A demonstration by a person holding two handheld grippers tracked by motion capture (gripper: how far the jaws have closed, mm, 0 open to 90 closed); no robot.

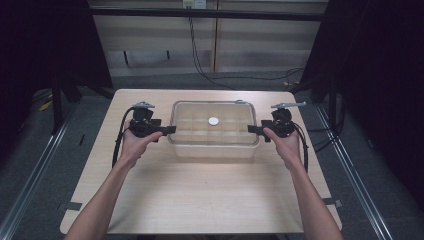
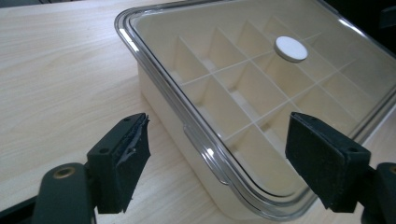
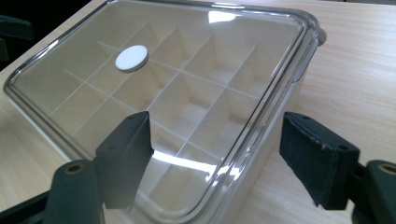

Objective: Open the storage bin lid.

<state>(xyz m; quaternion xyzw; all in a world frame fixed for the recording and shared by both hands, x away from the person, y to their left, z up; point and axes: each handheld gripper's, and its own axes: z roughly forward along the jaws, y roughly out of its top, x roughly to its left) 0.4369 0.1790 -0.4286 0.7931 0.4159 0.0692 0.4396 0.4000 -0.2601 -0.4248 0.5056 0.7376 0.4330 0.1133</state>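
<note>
Sitting mid-frame in the high view, the clear-lidded box (image 1: 214,131) rests on the wooden table (image 1: 200,195), w/ a white round knob (image 1: 213,121) at the lid's centre. Left gripper (image 1: 169,130) is at the box's left end, right gripper (image 1: 252,129) at its right end, each held in a hand. In the left gripper view the jaws stand wide apart, the box's lid rim (image 2: 205,149) btwn them, nothing clamped. Same in the right gripper view: jaws apart, straddling the box's end, lower centre of frame. Dividers (image 3: 187,74) show through the lid, compartments look bare.
</note>
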